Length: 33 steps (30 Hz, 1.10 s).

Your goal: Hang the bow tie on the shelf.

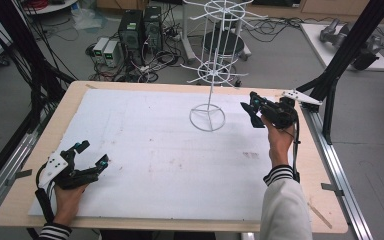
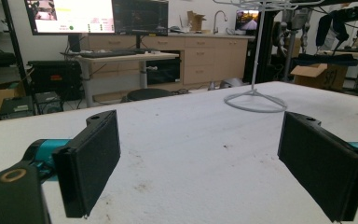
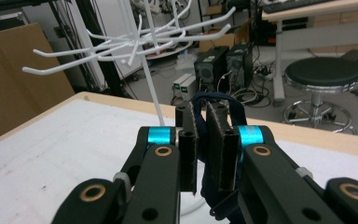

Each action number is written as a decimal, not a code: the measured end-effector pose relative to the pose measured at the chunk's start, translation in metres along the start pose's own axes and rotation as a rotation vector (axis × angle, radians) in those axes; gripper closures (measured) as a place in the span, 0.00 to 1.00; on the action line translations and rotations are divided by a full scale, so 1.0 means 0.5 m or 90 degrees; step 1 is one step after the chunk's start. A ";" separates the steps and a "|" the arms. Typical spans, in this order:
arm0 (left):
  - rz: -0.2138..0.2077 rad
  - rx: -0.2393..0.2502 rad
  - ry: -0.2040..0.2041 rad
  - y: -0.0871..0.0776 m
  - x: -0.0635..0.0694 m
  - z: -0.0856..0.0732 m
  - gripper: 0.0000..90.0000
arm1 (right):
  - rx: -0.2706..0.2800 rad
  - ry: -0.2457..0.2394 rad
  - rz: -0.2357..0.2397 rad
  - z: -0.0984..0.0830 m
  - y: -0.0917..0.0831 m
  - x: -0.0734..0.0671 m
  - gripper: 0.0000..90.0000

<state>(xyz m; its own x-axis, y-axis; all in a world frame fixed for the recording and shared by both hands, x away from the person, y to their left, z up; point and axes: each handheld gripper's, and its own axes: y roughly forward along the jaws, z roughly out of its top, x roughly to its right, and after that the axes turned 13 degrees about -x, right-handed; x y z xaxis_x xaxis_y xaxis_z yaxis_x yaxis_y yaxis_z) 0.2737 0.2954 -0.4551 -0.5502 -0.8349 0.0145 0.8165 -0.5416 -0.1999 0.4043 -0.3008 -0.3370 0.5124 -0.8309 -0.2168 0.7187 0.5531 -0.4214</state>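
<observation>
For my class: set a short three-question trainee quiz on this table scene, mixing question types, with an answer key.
1. True or false: the left gripper rests with its jaws wide apart over the white table sheet.
2. What does the right gripper clamp? A) a dark blue strap B) a hook of the rack C) nothing
3. Fill in: the white wire rack stands on a ____ base.

Key: 1 true; 2 A; 3 ring-shaped.

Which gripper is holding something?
The right gripper, near the white rack: jaws clamped on a dark blue band. The left gripper is open, empty.
</observation>
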 end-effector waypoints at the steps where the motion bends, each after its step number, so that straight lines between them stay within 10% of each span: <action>1: 0.000 0.000 0.000 0.000 0.000 0.000 0.15 | 0.004 -0.003 -0.003 0.001 -0.002 -0.002 0.93; 33: 0.000 0.000 -0.001 0.000 0.000 0.000 0.15 | 0.032 -0.077 -0.005 0.091 -0.006 -0.076 0.92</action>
<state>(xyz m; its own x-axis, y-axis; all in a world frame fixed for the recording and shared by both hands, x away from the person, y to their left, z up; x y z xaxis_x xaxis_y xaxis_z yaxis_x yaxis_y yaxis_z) 0.2737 0.2956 -0.4551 -0.5493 -0.8355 0.0162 0.8169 -0.5410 -0.1998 0.4043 -0.2681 -0.2873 0.5571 -0.8238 -0.1051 0.7443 0.5514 -0.3768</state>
